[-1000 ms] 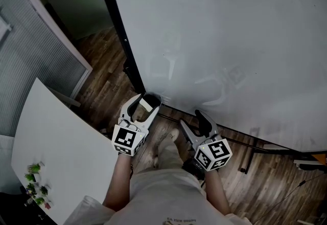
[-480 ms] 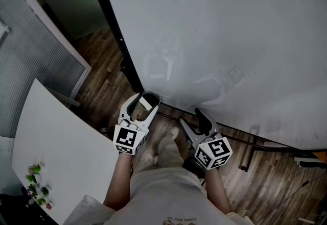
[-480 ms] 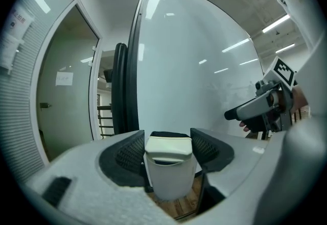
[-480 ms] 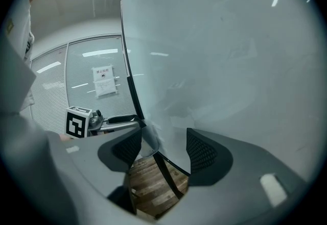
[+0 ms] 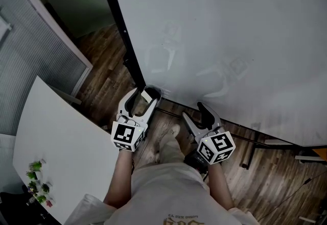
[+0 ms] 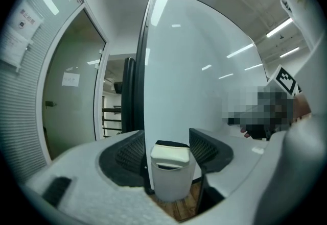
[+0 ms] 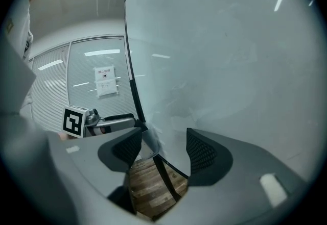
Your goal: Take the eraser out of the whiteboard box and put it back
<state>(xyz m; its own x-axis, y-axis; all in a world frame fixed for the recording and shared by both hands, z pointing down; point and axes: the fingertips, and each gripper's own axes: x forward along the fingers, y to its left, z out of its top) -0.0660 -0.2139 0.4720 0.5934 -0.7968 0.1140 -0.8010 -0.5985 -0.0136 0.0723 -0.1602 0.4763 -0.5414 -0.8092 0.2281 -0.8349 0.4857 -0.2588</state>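
The whiteboard box (image 5: 154,90) is a small grey cup fixed at the whiteboard's (image 5: 230,30) lower left corner. The eraser (image 6: 170,156), white with black felt at the back, stands upright in the box (image 6: 171,184) and sticks out of its top. My left gripper (image 5: 144,95) reaches level around it. Its pads (image 6: 132,153) flank the eraser, and a thin gap shows on the left side. My right gripper (image 5: 207,117) hangs open and empty to the right, just in front of the board. In the right gripper view, that gripper (image 7: 163,134) faces the board's edge and the box (image 7: 148,145).
A white table (image 5: 56,157) with small green plants (image 5: 36,178) stands at the left. A glass partition with blinds (image 5: 30,55) lies beyond it. The board's dark frame post (image 5: 122,40) and stand feet (image 5: 255,147) rest on the wooden floor. The person's legs are below.
Only the head view has shifted slightly. Both grippers stay where they were, with the eraser still in the box between the left jaws.
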